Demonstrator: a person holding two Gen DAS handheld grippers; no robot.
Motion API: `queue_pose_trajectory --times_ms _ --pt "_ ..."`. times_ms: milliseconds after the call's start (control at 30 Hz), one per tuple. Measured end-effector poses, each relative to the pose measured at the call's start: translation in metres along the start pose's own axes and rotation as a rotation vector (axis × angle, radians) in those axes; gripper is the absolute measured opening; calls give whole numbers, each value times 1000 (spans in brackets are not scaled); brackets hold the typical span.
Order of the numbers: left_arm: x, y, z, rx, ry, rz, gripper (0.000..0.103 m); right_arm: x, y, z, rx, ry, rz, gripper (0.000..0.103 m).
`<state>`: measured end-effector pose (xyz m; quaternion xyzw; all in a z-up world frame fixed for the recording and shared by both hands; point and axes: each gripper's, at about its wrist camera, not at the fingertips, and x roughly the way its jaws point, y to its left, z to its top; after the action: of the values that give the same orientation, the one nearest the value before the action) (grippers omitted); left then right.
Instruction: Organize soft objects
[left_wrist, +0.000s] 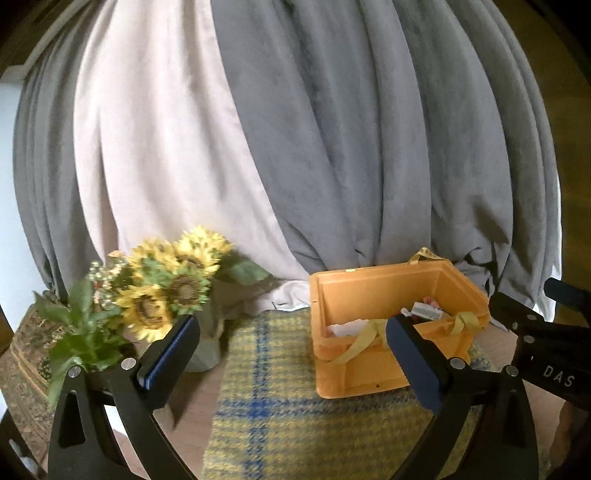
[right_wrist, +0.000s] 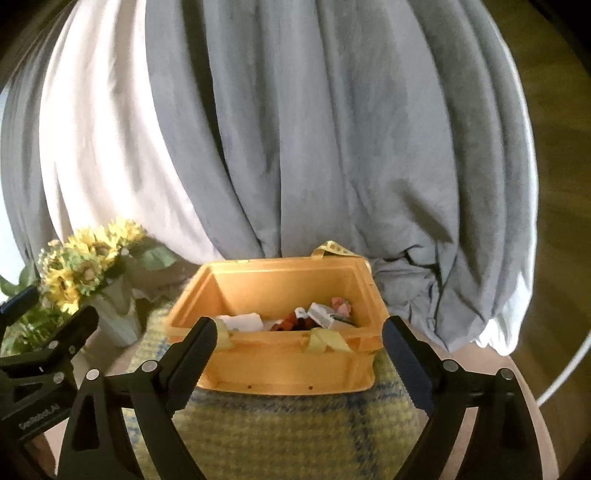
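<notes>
Left wrist view: the left gripper (left_wrist: 291, 354) hangs with jaws spread wide and empty. The orange bin (left_wrist: 373, 291) stands ahead to the right on a plaid cloth (left_wrist: 266, 406), yellow ribbon (left_wrist: 364, 339) draped over its near wall. The sunflower bouquet (left_wrist: 166, 284) sits near; a careless sweep could topple it.

Right wrist view: the right gripper (right_wrist: 299, 354) is likewise empty and wide, the bin's near wall between its jaws but untouched. Its ribbon (right_wrist: 328, 341) could snag.

We read this as a home living space: grey and cream curtains (left_wrist: 332, 147) hang behind a wooden table (left_wrist: 192, 435). On the table lie a plaid woven mat (left_wrist: 266, 424) and, left of it, a vase of sunflowers (left_wrist: 177, 288).
</notes>
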<state>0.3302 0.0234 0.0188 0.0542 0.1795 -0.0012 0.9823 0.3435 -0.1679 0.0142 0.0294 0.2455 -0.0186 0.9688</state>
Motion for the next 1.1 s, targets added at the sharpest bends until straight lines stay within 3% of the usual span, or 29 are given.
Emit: queue_pose_trajectory --times_ms 267,600,1100 --pt "-42 28 -10 23 -39 -53 103 -51 27 -18 26 -37 -38 92" --pt "-81 27 -24 27 -33 -121 103 -104 34 -40 42 -81 -96 92" --pt "-171 -4 -59 -13 -40 -71 103 -182 2 -72 5 -72 -70 96"
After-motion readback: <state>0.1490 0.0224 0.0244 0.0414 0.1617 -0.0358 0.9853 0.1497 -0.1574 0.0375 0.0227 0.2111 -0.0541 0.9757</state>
